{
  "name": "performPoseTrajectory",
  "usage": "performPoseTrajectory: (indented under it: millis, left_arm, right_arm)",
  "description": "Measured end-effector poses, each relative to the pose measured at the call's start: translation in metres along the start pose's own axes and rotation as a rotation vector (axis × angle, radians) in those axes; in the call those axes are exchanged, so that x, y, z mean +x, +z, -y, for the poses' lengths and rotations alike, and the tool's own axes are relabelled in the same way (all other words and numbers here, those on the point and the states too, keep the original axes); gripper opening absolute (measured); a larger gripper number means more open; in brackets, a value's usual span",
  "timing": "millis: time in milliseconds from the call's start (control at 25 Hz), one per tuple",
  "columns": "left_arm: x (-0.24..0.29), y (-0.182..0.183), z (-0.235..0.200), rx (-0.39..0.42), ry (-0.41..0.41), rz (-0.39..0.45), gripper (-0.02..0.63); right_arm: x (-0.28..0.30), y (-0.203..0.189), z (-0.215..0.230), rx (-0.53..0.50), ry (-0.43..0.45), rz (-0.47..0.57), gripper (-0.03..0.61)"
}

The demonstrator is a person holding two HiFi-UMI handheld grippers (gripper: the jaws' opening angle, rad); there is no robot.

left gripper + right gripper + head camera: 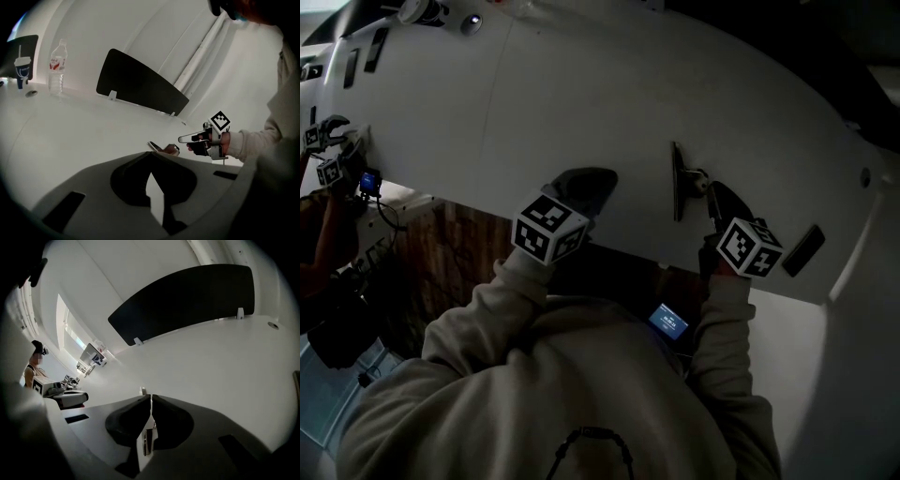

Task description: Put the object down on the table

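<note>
A thin, dark, flat object rests on the white table and shows edge-on in the head view. My right gripper sits just right of it, jaws shut, with a small pale piece between them. In the left gripper view the object lies just beyond and below the right gripper. From the right gripper view the jaws meet at the tips, and a pale sliver of the object shows past them. My left gripper is shut and holds nothing.
A black divider panel stands across the table. A water bottle and a cup stand at the far left. The table's near edge runs under both hands. Another person works at the left.
</note>
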State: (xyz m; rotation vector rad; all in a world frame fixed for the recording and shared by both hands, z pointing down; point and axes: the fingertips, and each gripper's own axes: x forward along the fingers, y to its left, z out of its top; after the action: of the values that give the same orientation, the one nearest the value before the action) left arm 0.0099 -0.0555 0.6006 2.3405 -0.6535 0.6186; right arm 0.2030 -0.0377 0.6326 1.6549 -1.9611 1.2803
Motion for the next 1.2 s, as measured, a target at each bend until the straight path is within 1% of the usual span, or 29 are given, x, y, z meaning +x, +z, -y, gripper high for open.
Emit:
performPoseTrajectory:
  millis: [160, 440, 600, 840, 1040, 1200]
  left_arm:
    - [-0.011, 0.011, 0.011, 0.042, -0.008, 0.014, -0.003]
    - [-0.033, 0.046, 0.033, 0.106, -0.02, 0.088, -0.003]
    - [-0.05, 0.064, 0.042, 0.142, -0.017, 0.126, -0.003]
    - [-0.074, 0.088, 0.054, 0.217, -0.012, 0.17, -0.003]
    - [-0.093, 0.113, 0.072, 0.268, -0.021, 0.231, -0.003]
    - [-0.111, 0.134, 0.081, 0.305, -0.007, 0.281, -0.005]
  right_arm:
    - [-0.019, 0.016, -0.015, -0.004, 0.013, 0.044, 0.021]
    - [-0.052, 0.025, -0.038, -0.062, 0.027, 0.082, 0.02]
    - [-0.075, 0.037, -0.049, -0.072, 0.025, 0.129, 0.02]
    - [-0.102, 0.06, -0.08, -0.193, 0.006, 0.196, 0.02]
    - [-0.133, 0.082, -0.101, -0.236, 0.007, 0.261, 0.02]
    - [-0.153, 0.094, -0.114, -0.261, 0.012, 0.303, 0.02]
